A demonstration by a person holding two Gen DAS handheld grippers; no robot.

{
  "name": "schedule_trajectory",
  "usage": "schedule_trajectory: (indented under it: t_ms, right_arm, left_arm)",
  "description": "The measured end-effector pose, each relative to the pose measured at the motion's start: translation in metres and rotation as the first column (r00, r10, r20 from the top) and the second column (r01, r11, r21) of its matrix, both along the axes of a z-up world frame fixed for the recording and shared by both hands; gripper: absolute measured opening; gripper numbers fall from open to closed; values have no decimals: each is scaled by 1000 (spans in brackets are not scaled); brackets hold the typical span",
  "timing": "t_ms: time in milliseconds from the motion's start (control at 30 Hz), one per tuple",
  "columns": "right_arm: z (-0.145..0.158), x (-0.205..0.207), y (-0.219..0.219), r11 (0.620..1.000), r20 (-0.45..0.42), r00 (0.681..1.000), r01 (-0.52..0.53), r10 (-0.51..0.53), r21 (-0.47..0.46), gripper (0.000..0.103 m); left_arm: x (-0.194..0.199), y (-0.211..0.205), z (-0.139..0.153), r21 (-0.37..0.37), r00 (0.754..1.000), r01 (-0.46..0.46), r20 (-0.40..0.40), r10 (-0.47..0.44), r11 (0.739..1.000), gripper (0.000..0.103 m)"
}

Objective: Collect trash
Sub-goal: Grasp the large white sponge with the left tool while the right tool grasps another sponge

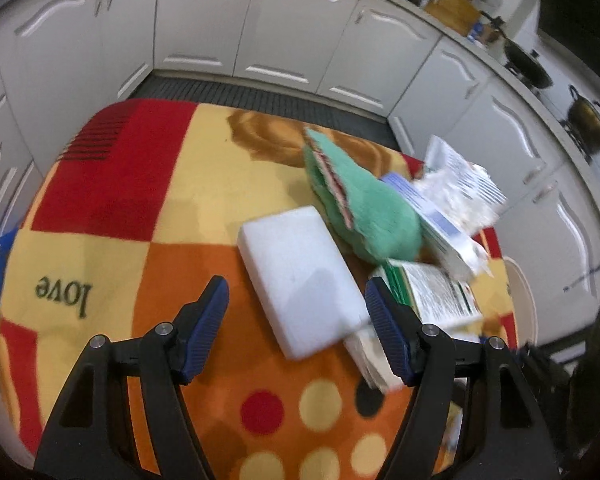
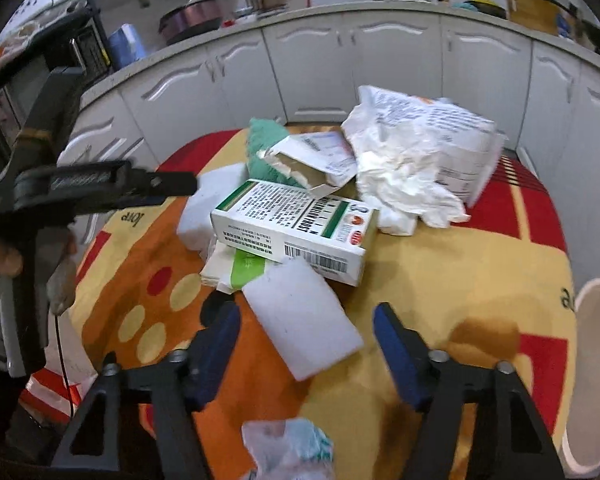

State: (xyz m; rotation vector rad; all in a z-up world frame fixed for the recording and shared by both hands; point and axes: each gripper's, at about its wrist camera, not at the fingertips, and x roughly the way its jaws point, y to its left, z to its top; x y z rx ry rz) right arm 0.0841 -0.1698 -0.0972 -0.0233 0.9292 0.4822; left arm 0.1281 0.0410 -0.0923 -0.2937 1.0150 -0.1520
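Note:
A pile of trash lies on a colourful blanket-covered table [image 1: 148, 208]. In the left wrist view my left gripper [image 1: 296, 296] is open, its jaws on either side of a white foam block [image 1: 300, 276]. Beside it lie a green cloth [image 1: 364, 208], a green-and-white carton [image 1: 436, 292] and crumpled paper [image 1: 456, 196]. In the right wrist view my right gripper [image 2: 306, 322] is open around another white foam block [image 2: 304, 316]. Behind it are the green-and-white carton [image 2: 296, 224], a torn box [image 2: 316, 160], crumpled white tissue [image 2: 400, 184] and the green cloth [image 2: 264, 148].
A crumpled plastic wrapper [image 2: 288, 448] lies near the right gripper's base. A white bin rim [image 2: 596, 368] stands at the table's right edge. White kitchen cabinets [image 1: 260, 32] surround the table. Pots [image 1: 584, 120] sit on the counter. The left gripper's handle [image 2: 40, 184] shows at left.

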Motion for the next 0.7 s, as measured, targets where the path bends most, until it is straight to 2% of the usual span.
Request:
schedule_trajectory:
  t_ms: [67,167,267,400,500,700]
  right_arm:
    - [-5,3,4,1000,-7,1000,-9,9,-10,50]
    - [-9,6,7,1000,2,1000,-13,13,-5,46]
    - [-8,6,6,1000,10,1000,-4,4,7,44]
    - [-4,3,6,1000,21,1000,0,-1,26,42]
    - [4,-1,3,999,32,999,0,-1,53,42]
    - [23,-13,-6,993,62,998,13,-20,114,42]
  left_arm:
    - [9,-3,-4,-8,1000,-2,-2,2,1000,70]
    - [23,-9,-13,25,1000,-7,-17,8,1000,70]
    - [31,-10,-24,12,999,-22,-50,22,1000,70]
    - [31,-12,-32,34,998,-27,-50,29,999,66]
    - [25,-8,-25,35,1000,-7,-29,8,999,64]
    - [0,9,7,43,1000,-4,25,3,999,63]
